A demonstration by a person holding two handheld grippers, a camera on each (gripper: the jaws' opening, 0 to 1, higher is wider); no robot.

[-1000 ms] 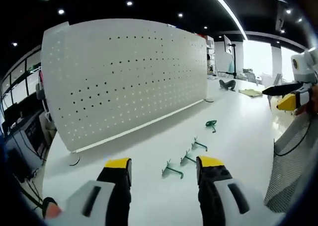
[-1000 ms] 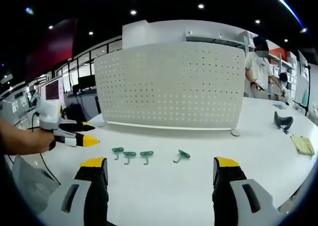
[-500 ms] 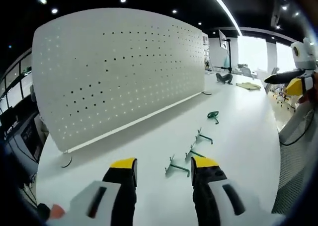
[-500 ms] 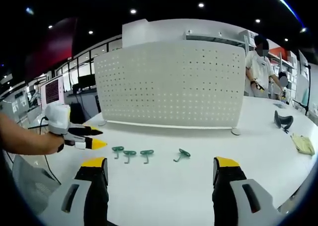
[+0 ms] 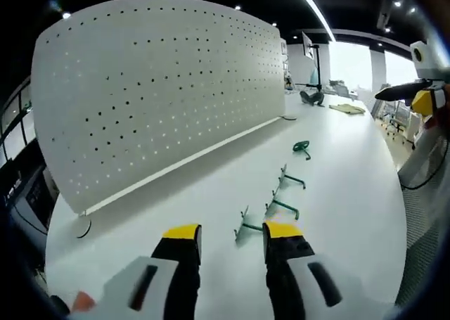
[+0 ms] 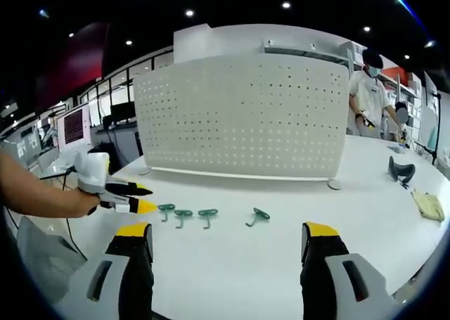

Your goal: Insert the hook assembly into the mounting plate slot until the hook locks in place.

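in the right gripper view, going left to right, the left gripper (image 6: 140,197) hovered low over the white table (image 6: 232,264), a person's forearm behind it, its yellow-tipped jaws a little apart and holding nothing, their tips just beside the first of four green hooks. that nearest hook (image 6: 166,209) lay flat, then the second hook (image 6: 183,214) and the third hook (image 6: 207,214) close after it in a row, and the fourth hook (image 6: 257,216) lay a little apart to the right. behind them all the white pegboard (image 6: 242,116) stood upright on the table, no hook yet in its holes. the right gripper (image 6: 228,244) was held back from the row, jaws spread wide and empty.

in the left gripper view the same board (image 5: 155,88) rose on the left, and the left gripper's (image 5: 230,234) own jaws stood partly open, the nearest hook (image 5: 247,227) lying just ahead between their tips, untouched as far as could be seen. the right gripper (image 5: 411,95) showed at the far right edge.

the step in hand looked to be the first pick-up: the approach on the nearest hook. nothing of the insertion was done. the next move would likely call for bringing the jaws down over the hook's shank, closing firmly on that thin wire piece, then lifting it and turning it so its prongs faced the board's holes.
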